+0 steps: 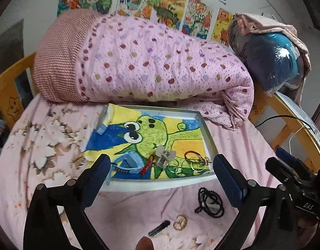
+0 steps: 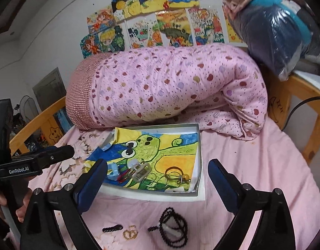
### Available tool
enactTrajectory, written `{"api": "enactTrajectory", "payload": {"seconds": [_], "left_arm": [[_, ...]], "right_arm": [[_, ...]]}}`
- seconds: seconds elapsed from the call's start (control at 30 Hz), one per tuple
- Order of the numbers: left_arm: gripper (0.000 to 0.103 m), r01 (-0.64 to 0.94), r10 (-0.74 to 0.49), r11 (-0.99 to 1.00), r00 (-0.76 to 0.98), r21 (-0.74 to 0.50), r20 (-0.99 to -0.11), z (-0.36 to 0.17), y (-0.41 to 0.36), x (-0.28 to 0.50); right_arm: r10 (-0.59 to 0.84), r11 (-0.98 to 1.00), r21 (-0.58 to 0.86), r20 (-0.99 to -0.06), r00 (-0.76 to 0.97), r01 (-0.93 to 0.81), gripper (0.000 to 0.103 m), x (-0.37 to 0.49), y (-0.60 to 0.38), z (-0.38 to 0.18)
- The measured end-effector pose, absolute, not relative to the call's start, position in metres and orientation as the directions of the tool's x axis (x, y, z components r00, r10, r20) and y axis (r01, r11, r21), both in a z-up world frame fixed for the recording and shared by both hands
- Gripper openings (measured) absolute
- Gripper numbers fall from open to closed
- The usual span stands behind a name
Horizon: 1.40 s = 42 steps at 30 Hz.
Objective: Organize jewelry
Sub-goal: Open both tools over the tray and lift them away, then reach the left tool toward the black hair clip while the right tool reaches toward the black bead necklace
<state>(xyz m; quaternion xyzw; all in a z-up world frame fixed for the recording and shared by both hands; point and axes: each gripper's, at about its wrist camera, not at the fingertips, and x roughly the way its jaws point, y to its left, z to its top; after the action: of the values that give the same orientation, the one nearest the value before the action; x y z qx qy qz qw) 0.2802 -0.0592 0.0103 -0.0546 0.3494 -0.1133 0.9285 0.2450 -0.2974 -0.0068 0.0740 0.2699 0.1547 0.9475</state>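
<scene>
Both my tongs hang released over the bed, gripping nothing.

Low in frame, between my left tongs (image 1: 161, 166) and right tongs (image 2: 157, 171), lie a black clip (image 1: 159, 227), gold rings (image 1: 180, 222) and black beads (image 1: 210, 203) on the sheet (image 1: 45, 162). Mid-frame, the tray (image 1: 210, 139) holds bangles (image 1: 196, 160) and a watch (image 1: 130, 163). Behind it: the quilt (image 1: 149, 62).

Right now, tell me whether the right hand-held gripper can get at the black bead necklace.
Probably yes: the right hand-held gripper is open, and the black bead necklace lies uncovered on the sheet just ahead.
</scene>
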Motion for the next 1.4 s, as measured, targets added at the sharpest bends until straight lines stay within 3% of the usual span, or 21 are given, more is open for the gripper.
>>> {"api": "enactTrajectory", "payload": {"seconds": [0.27, 0.67, 1.4], "left_arm": [[0.101, 0.158, -0.19, 0.982, 0.798, -0.106, -0.572, 0.021, -0.046, 0.22], [0.101, 0.121, -0.128, 0.991, 0.82, -0.049, -0.558, 0.005, -0.03, 0.146], [0.101, 0.16, -0.084, 0.986, 0.74, 0.054, -0.667, -0.061, -0.028, 0.123]], "right_arm": [[0.321, 0.947, 0.179, -0.465, 0.825, -0.267, 0.103, 0.19, -0.288, 0.001], [0.304, 0.951, 0.207, -0.495, 0.814, -0.229, 0.103, 0.128, -0.282, -0.02], [0.238, 0.971, 0.186, -0.688, 0.685, -0.15, 0.103, 0.097, -0.274, -0.082]]}}
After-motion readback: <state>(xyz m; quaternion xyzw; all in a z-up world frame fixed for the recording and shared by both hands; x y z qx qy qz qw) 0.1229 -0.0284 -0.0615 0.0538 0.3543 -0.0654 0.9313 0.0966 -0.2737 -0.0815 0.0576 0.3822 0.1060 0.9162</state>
